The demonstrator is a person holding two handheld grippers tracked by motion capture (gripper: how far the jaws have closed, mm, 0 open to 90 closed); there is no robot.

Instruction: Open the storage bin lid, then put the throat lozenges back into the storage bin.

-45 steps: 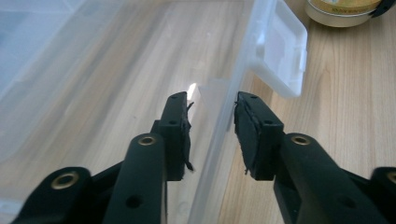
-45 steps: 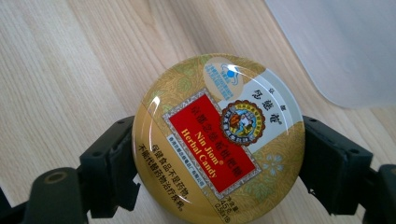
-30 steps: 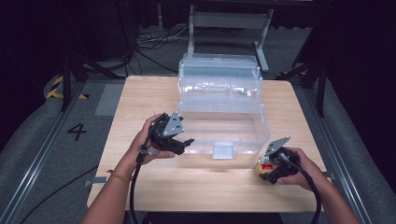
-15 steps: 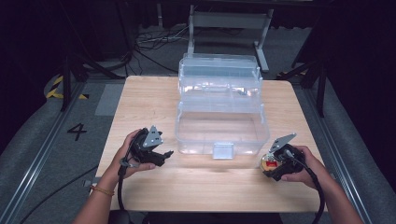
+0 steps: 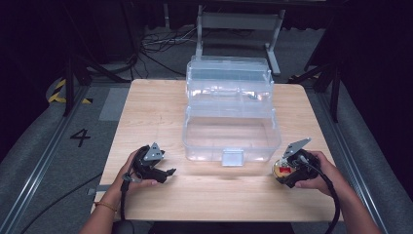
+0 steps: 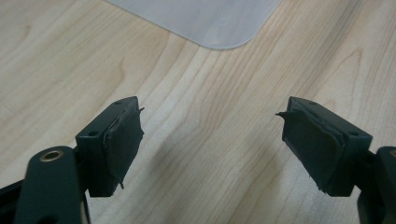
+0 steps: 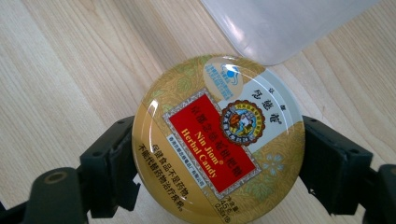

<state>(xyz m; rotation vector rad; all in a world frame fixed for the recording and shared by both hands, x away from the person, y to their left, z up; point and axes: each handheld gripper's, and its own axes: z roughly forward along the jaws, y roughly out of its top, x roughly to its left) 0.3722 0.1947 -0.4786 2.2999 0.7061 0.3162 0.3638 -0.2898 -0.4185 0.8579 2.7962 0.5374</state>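
Risk first: could lose the round candy tin, smooth glossy metal clamped only at its curved rim between the right gripper pads, so any tilt or knock against the box wall might let it slip or pivot out. Largest to smallest: pale wood-grain table, matte and flat; clear plastic hinged box, open, stepped trays, rounded corners, front latch, standing mid-table; tin just beside the box's right front corner, low over the tabletop, yellow lid with red label; left gripper near the box's left front corner, jaws apart and empty, black rubbery pads frayed at the edges
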